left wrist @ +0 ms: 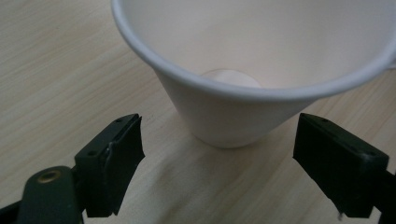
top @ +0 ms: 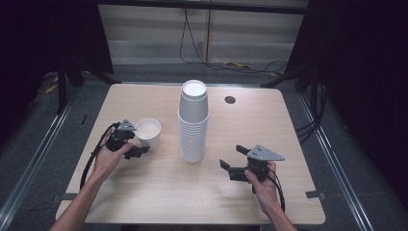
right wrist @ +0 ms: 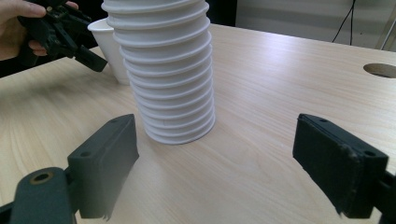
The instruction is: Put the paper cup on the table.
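White paper cup [top: 148, 133] stands alone on the desk [top: 144, 192], upright, mouth up, long axis vertical, left of the inverted cup stack [top: 194, 122]. Left gripper [top: 132, 144] has its fingers [left wrist: 112, 163] spread either side of the cup's base without touching. Right gripper [top: 235, 161] hangs released, aimed at the stack. Judging by this, one cup is separated; many remain.

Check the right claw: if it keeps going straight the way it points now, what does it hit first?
Most likely the stack of paper cups. The right claw is open and aimed at the stack's base, which sits slightly left of centre between its jaws, with bare table before it. Depth is hard to judge.
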Demonstrator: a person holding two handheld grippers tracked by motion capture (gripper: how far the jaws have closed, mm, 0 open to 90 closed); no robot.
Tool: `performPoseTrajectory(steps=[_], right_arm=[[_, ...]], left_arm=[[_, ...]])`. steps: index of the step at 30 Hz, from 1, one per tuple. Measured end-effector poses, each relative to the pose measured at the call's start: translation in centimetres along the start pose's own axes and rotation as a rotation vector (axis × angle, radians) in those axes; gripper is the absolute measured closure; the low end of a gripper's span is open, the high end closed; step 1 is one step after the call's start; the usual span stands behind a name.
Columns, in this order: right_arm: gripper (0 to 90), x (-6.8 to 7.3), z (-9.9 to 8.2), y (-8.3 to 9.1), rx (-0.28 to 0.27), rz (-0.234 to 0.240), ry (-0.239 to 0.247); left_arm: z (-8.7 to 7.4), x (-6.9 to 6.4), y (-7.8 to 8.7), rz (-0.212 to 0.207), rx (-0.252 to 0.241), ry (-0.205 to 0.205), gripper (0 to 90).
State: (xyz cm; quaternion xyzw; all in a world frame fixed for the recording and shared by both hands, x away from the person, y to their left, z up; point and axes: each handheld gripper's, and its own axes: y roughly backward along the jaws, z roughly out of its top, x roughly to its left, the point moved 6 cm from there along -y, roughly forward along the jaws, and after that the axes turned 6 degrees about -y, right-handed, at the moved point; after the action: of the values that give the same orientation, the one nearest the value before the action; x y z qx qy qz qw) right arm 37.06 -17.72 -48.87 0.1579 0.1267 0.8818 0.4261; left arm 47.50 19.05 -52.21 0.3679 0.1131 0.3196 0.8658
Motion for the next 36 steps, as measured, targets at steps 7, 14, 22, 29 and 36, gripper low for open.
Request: performPoseTrajectory(steps=[7,14,22,29,36], right_arm=[[13.9,0.0,0.0,-0.1,-0.002,-0.001,-0.001],[13.9,0.0,0.1,0.0,-0.007,0.002,0.001],[13.8,0.1,-0.1,0.0,0.002,-0.002,0.005],[13.7,0.3,-0.2,0.3,0.009,0.006,0.005],[13.7,0.8,-0.6,1.3,0.022,0.005,0.011]], left_arm=[[0.1,-1.3,1.1,-0.009,-0.034,0.002,16.3],[-0.3,-1.9,2.5,0.023,-0.090,-0.004,16.4],[-0.4,-4.0,4.0,-0.008,-0.151,0.003,16.9],[-0.7,-6.4,5.4,-0.025,-0.209,0.000,17.0],[-1.4,-9.0,5.5,-0.079,-0.236,0.017,16.4]])
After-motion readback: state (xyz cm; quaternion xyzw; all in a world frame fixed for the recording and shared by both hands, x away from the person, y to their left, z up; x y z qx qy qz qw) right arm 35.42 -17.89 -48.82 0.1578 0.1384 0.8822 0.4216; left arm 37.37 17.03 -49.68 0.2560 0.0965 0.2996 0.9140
